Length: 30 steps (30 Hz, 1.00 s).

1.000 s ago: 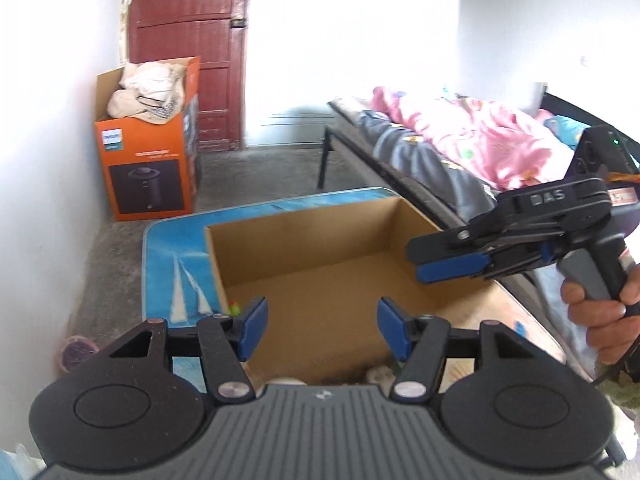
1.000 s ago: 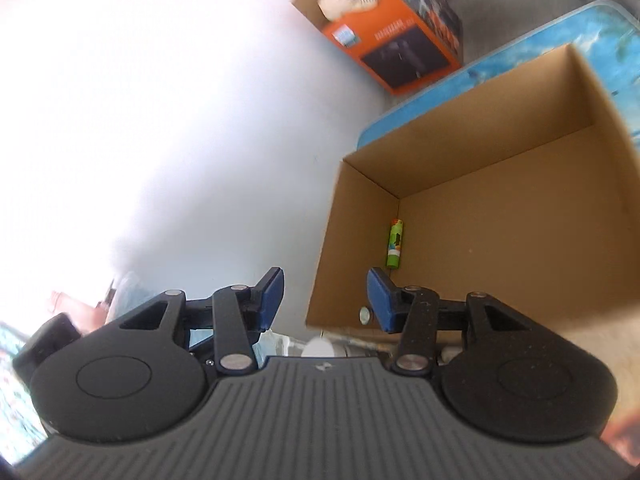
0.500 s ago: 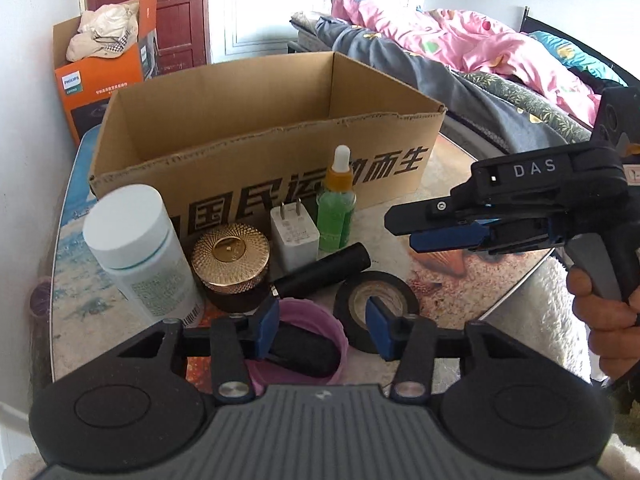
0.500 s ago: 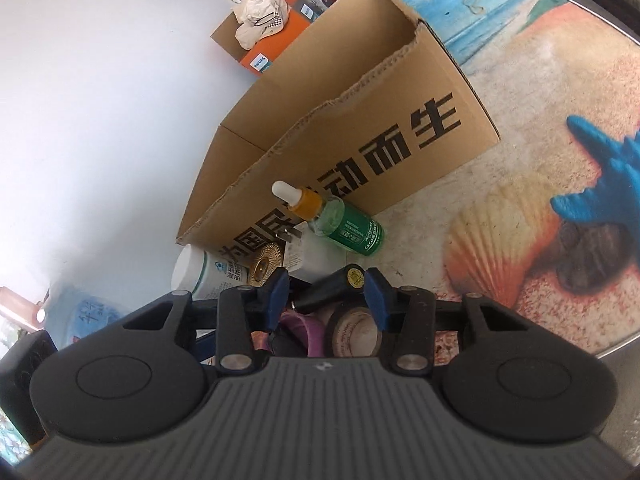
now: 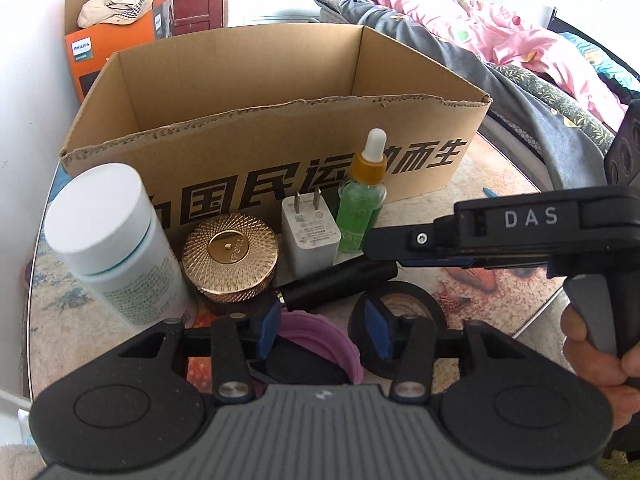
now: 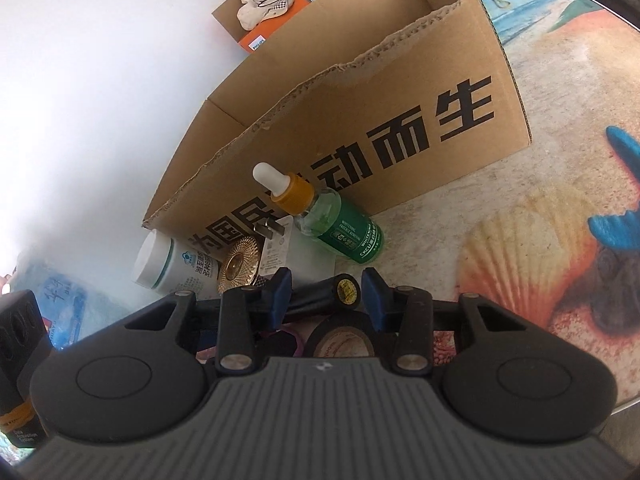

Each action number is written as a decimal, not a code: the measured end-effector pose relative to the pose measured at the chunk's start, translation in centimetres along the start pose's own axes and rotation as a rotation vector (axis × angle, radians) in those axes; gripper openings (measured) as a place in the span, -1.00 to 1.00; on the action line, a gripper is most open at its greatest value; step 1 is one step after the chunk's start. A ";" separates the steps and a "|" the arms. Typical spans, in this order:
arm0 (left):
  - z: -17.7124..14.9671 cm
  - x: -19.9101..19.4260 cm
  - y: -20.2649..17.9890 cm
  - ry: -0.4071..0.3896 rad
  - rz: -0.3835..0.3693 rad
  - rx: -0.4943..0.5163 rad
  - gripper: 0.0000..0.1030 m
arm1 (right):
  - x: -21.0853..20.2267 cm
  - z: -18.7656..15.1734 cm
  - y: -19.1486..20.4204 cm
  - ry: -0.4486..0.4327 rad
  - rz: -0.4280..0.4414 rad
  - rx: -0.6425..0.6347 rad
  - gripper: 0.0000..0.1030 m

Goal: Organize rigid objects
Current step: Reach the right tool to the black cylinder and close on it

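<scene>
Cardboard box [image 5: 280,152] printed with Chinese characters at 12 o'clock on counter [image 6: 520,208]. Green dropper bottle [image 6: 344,232], label "WHITENING", before it. Right tool [image 6: 324,294], marked "DAS", narrow, straddling black tube [image 6: 340,292]. Left tool [image 5: 320,320] opening, over purple lid [image 5: 316,330]. Orange "PHILIPS" carton [image 5: 84,48] behind.

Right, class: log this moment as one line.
stage: pre-grasp | left gripper: jaws opening, purple dish between | right gripper: open, black tube between | cardboard box: beyond, open-topped

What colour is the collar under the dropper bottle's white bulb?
Amber-orange, on the green dropper bottle; the right wrist view shows it best.
</scene>
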<state>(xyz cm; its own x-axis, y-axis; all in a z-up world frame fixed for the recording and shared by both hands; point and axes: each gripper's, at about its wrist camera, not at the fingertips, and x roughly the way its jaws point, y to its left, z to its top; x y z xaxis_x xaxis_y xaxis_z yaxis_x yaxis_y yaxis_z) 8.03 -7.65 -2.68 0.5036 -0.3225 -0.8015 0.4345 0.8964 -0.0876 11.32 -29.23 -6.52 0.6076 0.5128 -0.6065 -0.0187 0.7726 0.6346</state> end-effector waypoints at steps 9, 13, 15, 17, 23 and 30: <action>0.8 1.1 -0.5 0.037 0.015 0.017 0.10 | 0.7 -0.3 -0.5 0.031 0.021 0.004 -0.25; 1.0 1.3 -0.6 0.051 0.007 0.005 0.15 | 0.9 -0.3 -0.8 0.034 0.023 0.009 -0.27; 1.1 1.3 -0.4 0.055 -0.005 -0.012 0.16 | 0.9 -0.2 -1.1 0.035 0.023 0.013 -0.28; 1.3 1.3 -0.3 0.059 -0.019 -0.029 0.16 | 0.8 -0.1 -1.3 0.033 0.026 0.018 -0.28; 1.6 1.4 -1.1 0.057 -0.065 -0.042 0.16 | -0.5 0.3 -2.5 0.003 0.028 0.033 -0.29; 1.8 1.0 -3.7 0.031 -0.196 0.034 0.11 | -1.8 0.8 -4.8 -0.029 0.041 0.098 -0.38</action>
<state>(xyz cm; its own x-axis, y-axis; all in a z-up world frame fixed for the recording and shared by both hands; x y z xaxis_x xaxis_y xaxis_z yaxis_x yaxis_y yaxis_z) 8.25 -11.85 -2.14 0.3844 -0.4796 -0.7888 0.5468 0.8067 -0.2240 10.97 -34.17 -8.02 0.6309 0.5309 -0.5658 0.0332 0.7101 0.7033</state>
